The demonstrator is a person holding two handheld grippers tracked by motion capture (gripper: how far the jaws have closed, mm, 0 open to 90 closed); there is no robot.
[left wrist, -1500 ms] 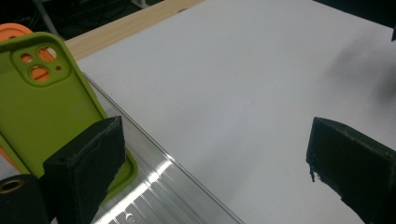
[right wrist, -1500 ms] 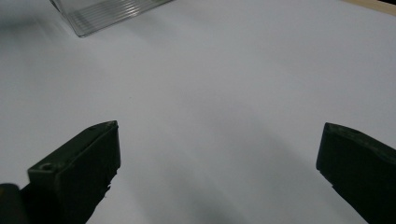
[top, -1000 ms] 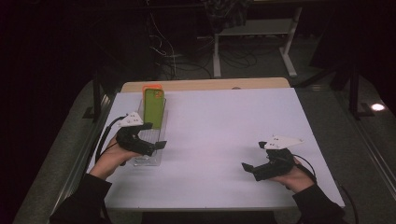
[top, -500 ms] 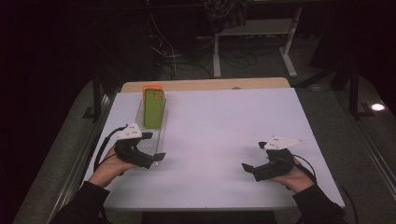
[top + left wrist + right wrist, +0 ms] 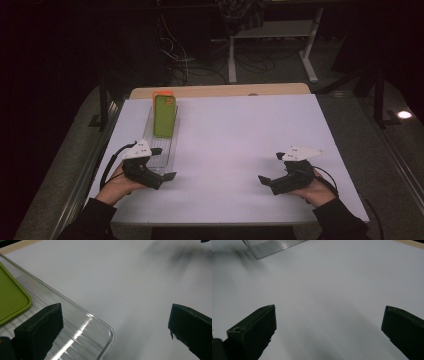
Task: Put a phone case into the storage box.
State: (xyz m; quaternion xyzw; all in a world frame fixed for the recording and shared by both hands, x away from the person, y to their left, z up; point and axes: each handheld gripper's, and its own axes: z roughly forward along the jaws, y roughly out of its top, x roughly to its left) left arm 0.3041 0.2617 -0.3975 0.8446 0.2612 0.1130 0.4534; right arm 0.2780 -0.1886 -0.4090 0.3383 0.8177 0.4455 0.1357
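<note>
A clear plastic tray lies lengthwise at the table's left. A green phone case rests in its far half, with an orange piece at the far end. My left gripper sits at the tray's near end, and its jaws have just been opening. In the left gripper view the gripper stands wide open. One jaw is over the tray's corner, the other over bare table, and neither pad presses on anything. The green case shows at the left. My right gripper rests open at the near right, holding nothing.
The white table top has a wooden strip along its far edge. Dark floor with cables and desk legs lies beyond. The tray's corner shows at the top left of the right gripper view.
My left gripper has slid from the tray's middle back toward the near edge and lower. Its jaws stand wider apart. The right gripper has not moved.
</note>
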